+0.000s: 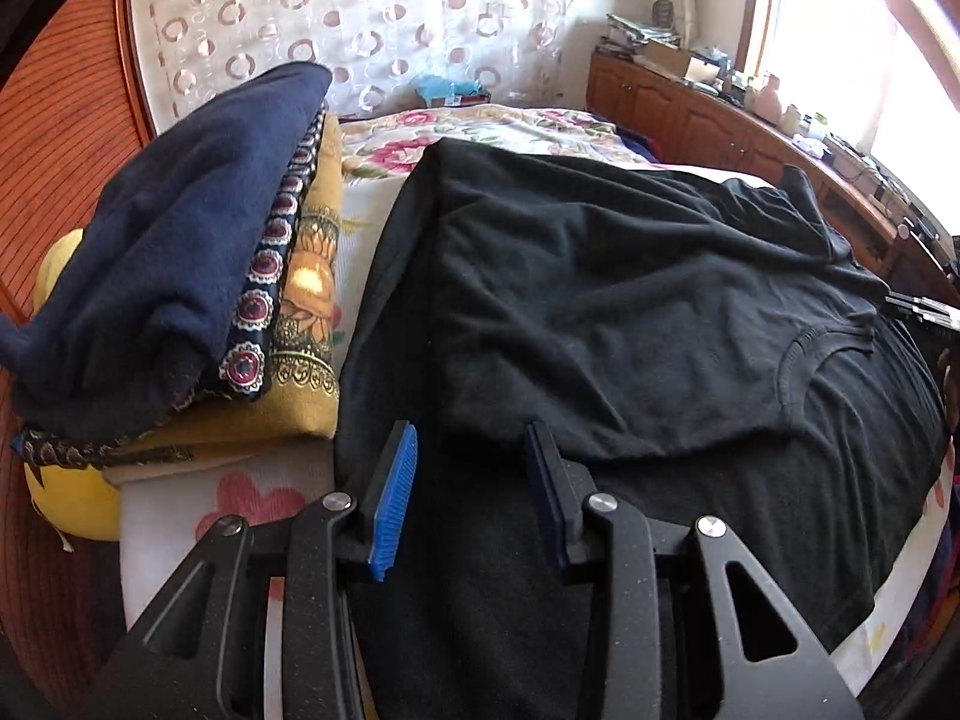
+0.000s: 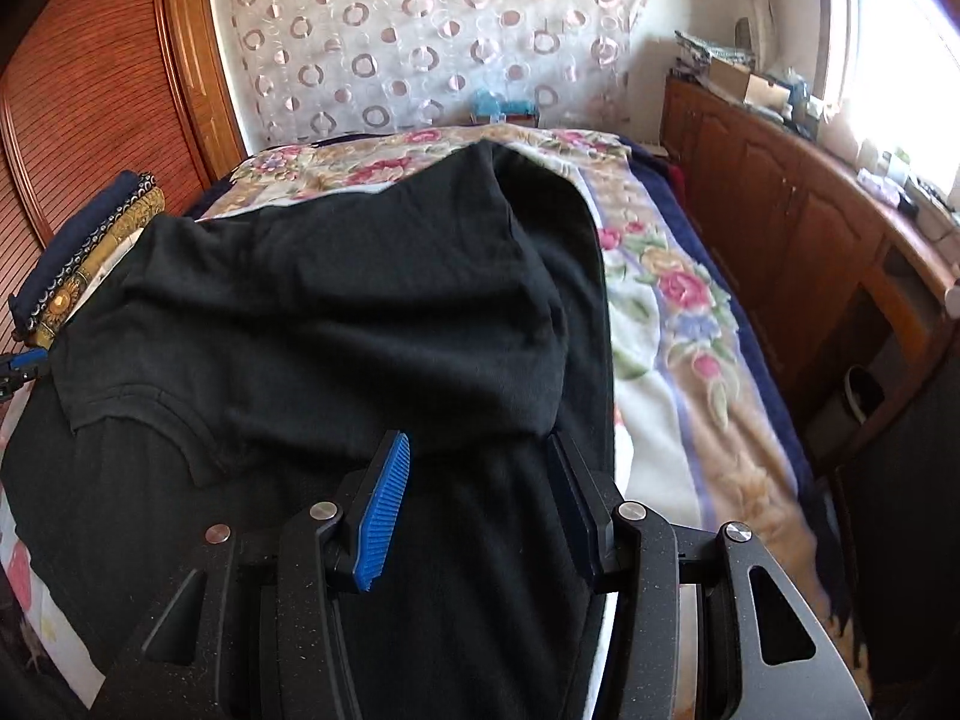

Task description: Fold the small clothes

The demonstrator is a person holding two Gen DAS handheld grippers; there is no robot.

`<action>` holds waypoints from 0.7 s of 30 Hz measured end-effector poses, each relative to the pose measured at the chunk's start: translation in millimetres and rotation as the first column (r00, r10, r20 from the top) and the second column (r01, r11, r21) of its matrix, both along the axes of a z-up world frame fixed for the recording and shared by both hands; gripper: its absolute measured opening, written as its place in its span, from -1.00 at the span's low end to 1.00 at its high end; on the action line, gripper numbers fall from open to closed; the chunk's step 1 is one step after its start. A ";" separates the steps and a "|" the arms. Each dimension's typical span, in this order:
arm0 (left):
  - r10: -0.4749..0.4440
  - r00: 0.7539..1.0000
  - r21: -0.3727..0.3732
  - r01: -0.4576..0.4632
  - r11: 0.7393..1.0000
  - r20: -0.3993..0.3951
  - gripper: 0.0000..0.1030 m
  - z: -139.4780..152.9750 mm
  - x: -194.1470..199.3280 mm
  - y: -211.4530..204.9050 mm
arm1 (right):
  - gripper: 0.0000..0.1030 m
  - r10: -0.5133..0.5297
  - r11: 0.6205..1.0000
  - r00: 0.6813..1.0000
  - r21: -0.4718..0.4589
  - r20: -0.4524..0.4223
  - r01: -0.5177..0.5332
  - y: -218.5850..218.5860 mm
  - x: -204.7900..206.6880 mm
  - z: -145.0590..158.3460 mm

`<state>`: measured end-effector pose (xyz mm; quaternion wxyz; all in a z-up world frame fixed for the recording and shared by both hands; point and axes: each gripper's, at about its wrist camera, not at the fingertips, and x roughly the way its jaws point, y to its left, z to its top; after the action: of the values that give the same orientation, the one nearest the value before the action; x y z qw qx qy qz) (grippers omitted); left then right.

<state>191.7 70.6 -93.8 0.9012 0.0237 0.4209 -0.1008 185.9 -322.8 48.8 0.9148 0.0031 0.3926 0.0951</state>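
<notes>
Black T-shirt lies across the flowery bedspread, its far half doubled back toward the collar. Left gripper hangs over the near fold edge, jaws spread, nothing pinched. Right gripper likewise, jaws apart above the cloth. Folded stack sits just beside, left.

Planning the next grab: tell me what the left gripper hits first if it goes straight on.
Most likely the black T-shirt: the left gripper, jaws open, points at its folded-over edge; depth is unclear.
</notes>
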 end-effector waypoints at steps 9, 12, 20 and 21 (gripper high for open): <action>0.007 1.000 -0.095 -0.010 0.995 -0.030 -0.26 -6.1 15.3 2.1 | -0.04 -0.005 0.999 1.000 0.032 0.002 0.005 -14.2 -0.6 5.1; 0.021 0.999 -0.123 -0.025 0.992 -0.028 -0.26 -5.6 18.0 4.5 | -0.04 -0.005 0.999 1.000 0.040 0.002 0.005 -19.6 -1.2 0.5; 0.044 0.999 -0.068 -0.044 0.997 -0.002 -0.26 -7.1 19.1 -4.3 | -0.04 -0.015 1.000 1.000 0.005 0.006 0.015 -3.7 -1.1 -8.7; 0.044 0.999 -0.061 -0.044 0.997 0.001 -0.26 -7.4 18.9 -5.2 | -0.04 -0.017 1.000 1.000 0.011 0.008 0.017 -6.0 -1.9 -6.9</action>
<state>210.6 65.4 -101.2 0.9039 -0.0128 0.4172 -0.0938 184.0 -328.8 41.9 0.9171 0.0111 0.3883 0.0897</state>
